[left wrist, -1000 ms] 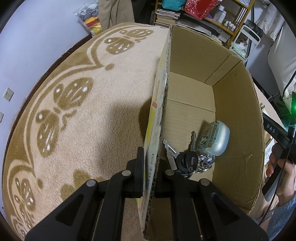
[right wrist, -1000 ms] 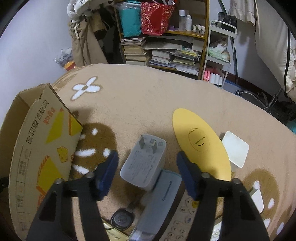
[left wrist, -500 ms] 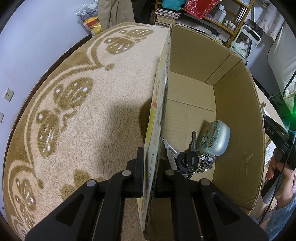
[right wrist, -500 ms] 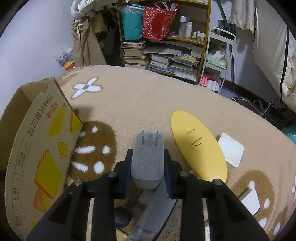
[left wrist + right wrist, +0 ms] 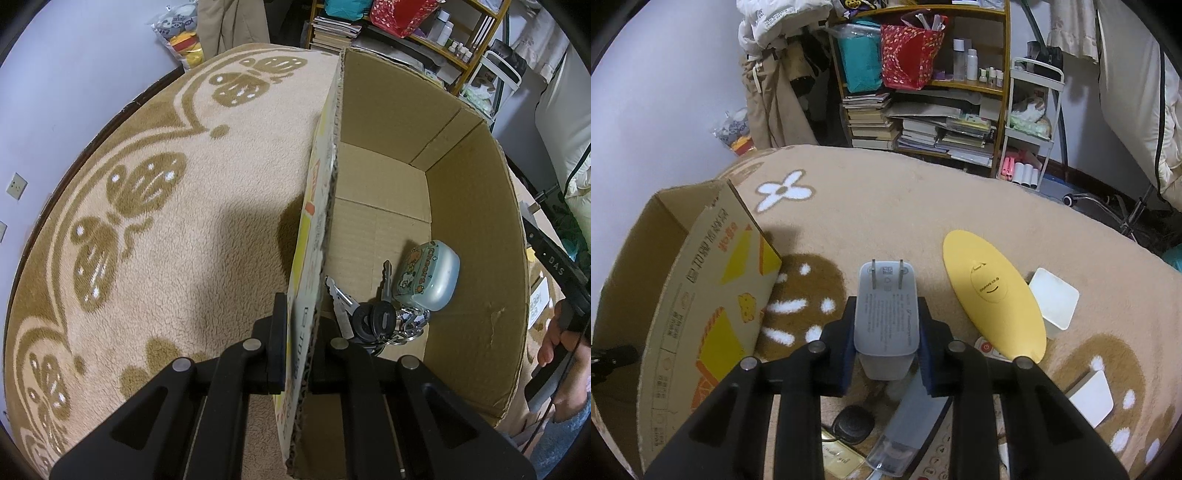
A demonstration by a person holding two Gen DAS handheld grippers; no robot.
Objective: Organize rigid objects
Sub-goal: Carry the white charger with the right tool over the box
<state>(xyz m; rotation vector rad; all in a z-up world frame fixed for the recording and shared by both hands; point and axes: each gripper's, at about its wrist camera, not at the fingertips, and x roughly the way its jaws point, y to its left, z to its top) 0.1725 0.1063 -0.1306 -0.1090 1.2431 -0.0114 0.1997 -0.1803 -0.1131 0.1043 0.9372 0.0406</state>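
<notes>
My left gripper is shut on the near left wall of an open cardboard box that stands on the carpet. Inside the box lie a bunch of keys and a small pale blue case with cartoon stickers. My right gripper is shut on a grey wall charger, prongs pointing forward, held above the carpet. The box also shows in the right wrist view, to the left of the charger.
On the carpet by the right gripper lie a yellow oval lid, a white square box, a white remote, a black round object and a white card. Bookshelves stand behind.
My right gripper closed on the grey charger and lifted it off the carpet. The left gripper kept its hold on the box wall.
</notes>
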